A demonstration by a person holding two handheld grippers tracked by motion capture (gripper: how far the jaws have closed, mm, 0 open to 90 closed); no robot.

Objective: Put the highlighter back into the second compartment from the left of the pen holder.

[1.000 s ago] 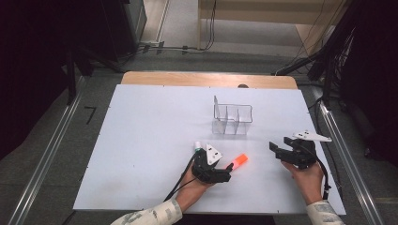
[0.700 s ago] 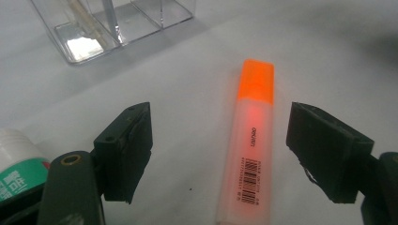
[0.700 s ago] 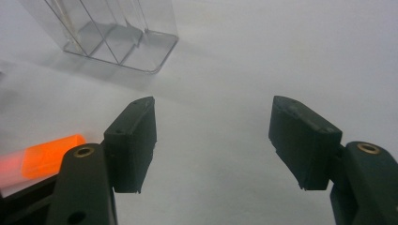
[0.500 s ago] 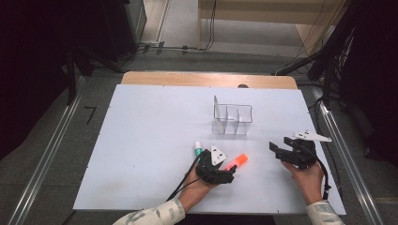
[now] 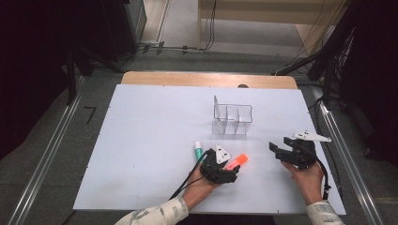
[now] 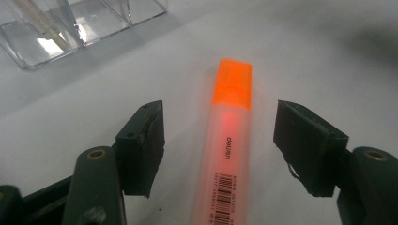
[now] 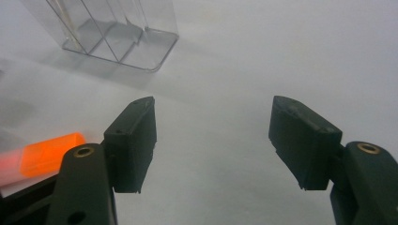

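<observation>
**Left gripper closing on orange highlighter**

Since the earlier frame the left gripper [image 5: 224, 169] has crept a little toward the highlighter [image 5: 236, 161], and its jaws have just been closing. They're at a medium gap now, straddling the highlighter, not touching it; white table shows on both sides of the barrel in the left gripper view. So not gripped yet. Reads as the pinch step of a pickup, probably for dropping the highlighter into the clear organizer [image 5: 232, 119].

Right gripper [image 5: 280, 153] hasn't moved. Jaws wide, nothing between them, parked over bare table right of the highlighter.

Highlighter [image 6: 225, 140]: flat on the table, near the front edge, just right of the left gripper in the high view. Bright orange cap pointing away from the gripper, toward the organizer side. Translucent frosted barrel with an orange glow inside, printed brand text and a barcode along it. Barrel runs roughly in line with the jaws, centred between the pads, so the close should land square on its sides. The barrel looks smooth, so it could slip if pinched too near the end.

Other stuff: a green-and-white pen-like thing [image 5: 198, 151] lies just left of the left gripper. Organizer stands further back, upright, with divided compartments. One holds a thin pale stick [image 6: 40, 21]; can't tell what it is.
</observation>
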